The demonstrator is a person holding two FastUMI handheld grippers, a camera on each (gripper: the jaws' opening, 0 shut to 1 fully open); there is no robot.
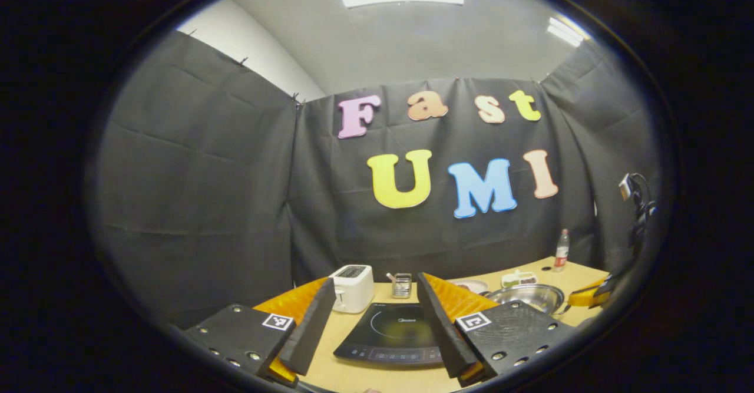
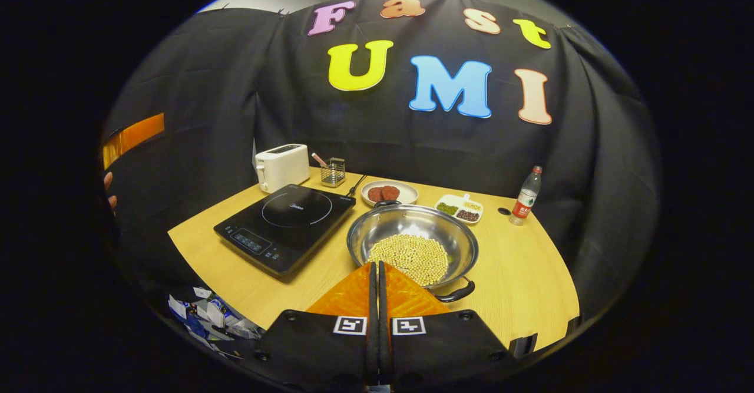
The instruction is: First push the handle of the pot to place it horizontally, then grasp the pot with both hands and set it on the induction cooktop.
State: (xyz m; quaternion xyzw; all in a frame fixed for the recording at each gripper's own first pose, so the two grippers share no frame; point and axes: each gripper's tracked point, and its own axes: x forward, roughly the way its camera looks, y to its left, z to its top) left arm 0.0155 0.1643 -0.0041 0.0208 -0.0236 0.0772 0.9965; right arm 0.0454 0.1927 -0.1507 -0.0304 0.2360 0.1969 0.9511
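On the wooden surface (image 2: 518, 287) right of the induction cooktop (image 2: 285, 225) sits the pot (image 2: 412, 241), a wide shallow steel pan with a bright polished wall, its bowl heaped with pale yellow beans. It has two small dark loop handles: one at the near rim (image 2: 455, 294), just beyond my right gripper (image 2: 377, 275), and one at the far rim (image 2: 386, 203), so they line up front to back from where I look. The pot stands just beside the cooktop without touching it. My right gripper hangs above the near edge of the surface with its fingers pressed together, holding nothing. My left gripper (image 1: 377, 313) is spread wide and empty, raised over the front edge, with the cooktop framed between its fingers; in the left gripper view the pot lies off to the right. Behind the cooktop stand a white toaster (image 2: 282, 167) and a small wire holder (image 2: 334, 172); behind the pot are a plate of round brown patties (image 2: 389, 193), a divided dish (image 2: 459, 208) and a plastic bottle (image 2: 526, 196)
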